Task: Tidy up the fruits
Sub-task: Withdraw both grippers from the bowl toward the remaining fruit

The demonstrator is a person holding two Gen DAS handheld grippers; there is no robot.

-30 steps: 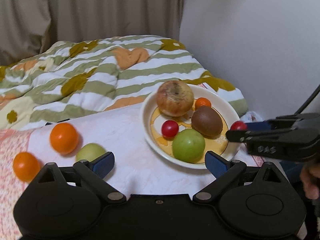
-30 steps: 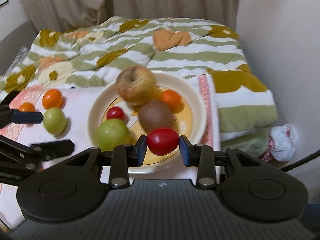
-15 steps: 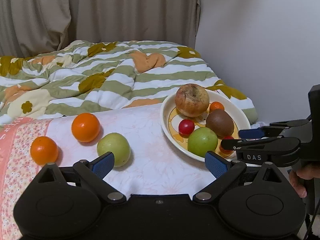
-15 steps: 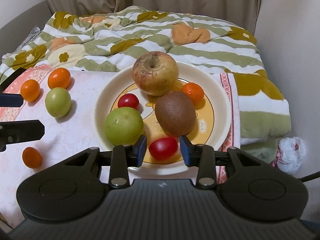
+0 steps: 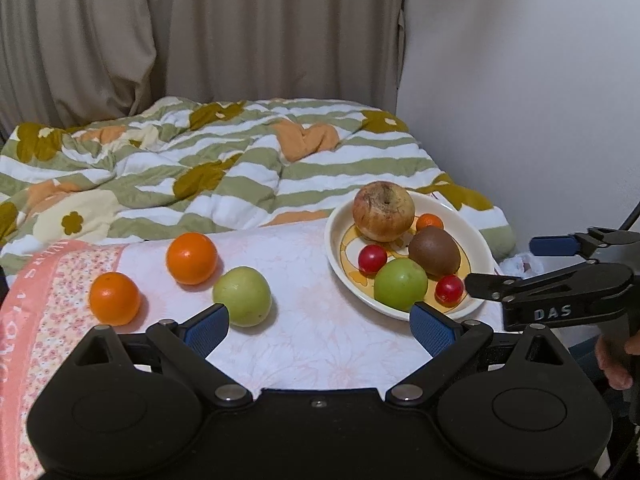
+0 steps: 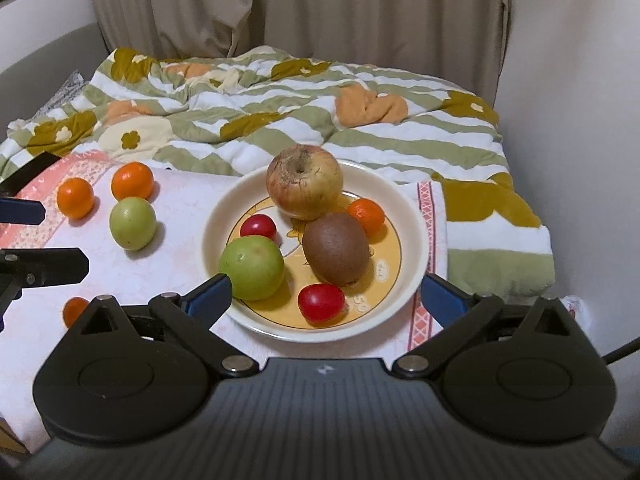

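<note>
Left wrist view: the left gripper (image 5: 318,326) stands wide with nothing between its blue pads. A green fruit (image 5: 242,296) lies just ahead of its left pad on the pale floral cloth (image 5: 320,344), and two oranges (image 5: 191,258) (image 5: 114,299) sit farther to the left. Ahead and to the right is the cream plate (image 5: 336,256), holding a blemished apple (image 5: 383,211), a kiwi (image 5: 434,251), a green apple (image 5: 401,284), two cherry tomatoes (image 5: 372,259) (image 5: 449,289) and a small orange (image 5: 429,222). At the far right the other tool reaches toward the plate's edge; its side reads "DAS", and a hand (image 5: 618,364) grips it below.

Right wrist view: the right gripper (image 6: 325,295) is opening, its jaws wide apart and pressing on nothing. A cherry tomato (image 6: 321,303) lies free on the plate (image 6: 412,216) between and just ahead of the pads. The green apple (image 6: 252,267) sits just past the left pad, and the kiwi (image 6: 335,248), the apple (image 6: 305,181), a second tomato (image 6: 258,227) and a small orange (image 6: 365,216) lie farther ahead. Small lettering on the plate's yellow centre is too small to read. Off to the left on the cloth (image 6: 160,264) are a green fruit (image 6: 133,223), two oranges (image 6: 132,180) (image 6: 75,197) and a third (image 6: 74,310) close to the tool.
</note>
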